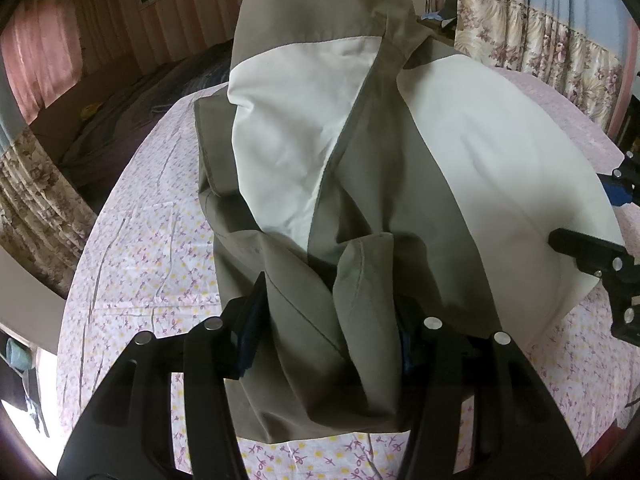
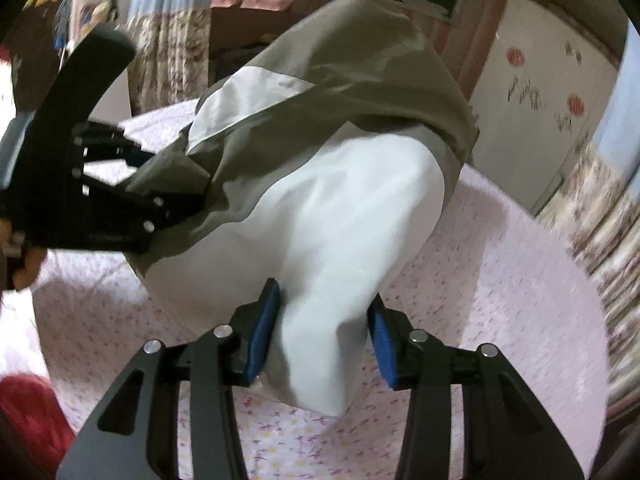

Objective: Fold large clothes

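Observation:
A large olive and white garment (image 1: 400, 160) is bunched and held up over a surface covered in pink floral cloth (image 1: 140, 260). My left gripper (image 1: 328, 332) is shut on a thick fold of its olive fabric, which fills the gap between the pads. In the right wrist view the same garment (image 2: 340, 200) rises in a hump. My right gripper (image 2: 322, 340) is shut on a white fold, with a blue pad (image 2: 264, 336) on each side of it. The left gripper (image 2: 168, 180) shows at the left, its fingers buried in olive cloth. The right gripper (image 1: 592, 208) shows at the far right edge.
The floral cloth (image 2: 500, 280) spreads under and around the garment. Flowered curtains (image 1: 540, 40) hang behind, and a dark bed or couch (image 1: 120, 120) lies at the left. A white door with stickers (image 2: 540, 120) stands at the back right. Something red (image 2: 28, 412) sits low left.

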`<state>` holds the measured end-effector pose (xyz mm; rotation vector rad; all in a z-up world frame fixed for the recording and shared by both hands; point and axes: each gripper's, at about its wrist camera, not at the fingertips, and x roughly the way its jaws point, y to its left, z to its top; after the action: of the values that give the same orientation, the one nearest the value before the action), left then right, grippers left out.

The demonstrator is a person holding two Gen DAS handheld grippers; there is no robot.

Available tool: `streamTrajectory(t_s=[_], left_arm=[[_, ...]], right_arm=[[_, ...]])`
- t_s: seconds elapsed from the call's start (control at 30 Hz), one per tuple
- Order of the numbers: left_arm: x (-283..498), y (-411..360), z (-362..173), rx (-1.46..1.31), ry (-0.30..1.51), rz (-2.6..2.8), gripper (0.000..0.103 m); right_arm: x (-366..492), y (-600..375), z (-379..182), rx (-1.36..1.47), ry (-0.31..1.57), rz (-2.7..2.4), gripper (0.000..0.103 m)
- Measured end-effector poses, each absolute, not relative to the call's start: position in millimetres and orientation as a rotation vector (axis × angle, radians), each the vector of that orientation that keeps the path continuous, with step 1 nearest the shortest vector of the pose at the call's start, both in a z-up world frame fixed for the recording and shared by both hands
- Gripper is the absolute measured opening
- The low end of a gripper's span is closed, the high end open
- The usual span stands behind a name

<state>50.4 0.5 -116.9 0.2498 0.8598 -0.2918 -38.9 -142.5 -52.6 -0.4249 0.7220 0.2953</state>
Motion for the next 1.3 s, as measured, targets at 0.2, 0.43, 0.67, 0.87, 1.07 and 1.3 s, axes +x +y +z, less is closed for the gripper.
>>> streamTrajectory(t_s=[0.2, 0.43, 0.67, 0.87, 1.07, 1.3], left_arm=[[47, 3, -116, 0.223, 0.838, -0.304, 0.052], [45, -4, -117, 0.228, 0.834, -0.285, 0.052], [51, -8, -117, 0.232, 0.825, -0.277, 0.052], [60, -4, -117, 0.261, 0.821, -0.205, 0.087], [72, 21, -126, 0.176, 0.869, -0.215, 0.100], [79, 14, -131, 0.080, 0.876, -0.362, 0.072]], right_arm=[[-51, -135, -49, -0.579, 0.681, 0.288, 0.038], [-51, -145, -45, -0.475, 0.697, 0.309, 0.038], [-39, -156, -48, -0.332, 0.710, 0.312, 0.039], [-29, -165, -55, -0.192, 0.721, 0.280, 0.068], [-12, -169, -67, -0.074, 0.754, 0.311, 0.074], [-20, -154, -63, -0.240, 0.670, 0.305, 0.041]])
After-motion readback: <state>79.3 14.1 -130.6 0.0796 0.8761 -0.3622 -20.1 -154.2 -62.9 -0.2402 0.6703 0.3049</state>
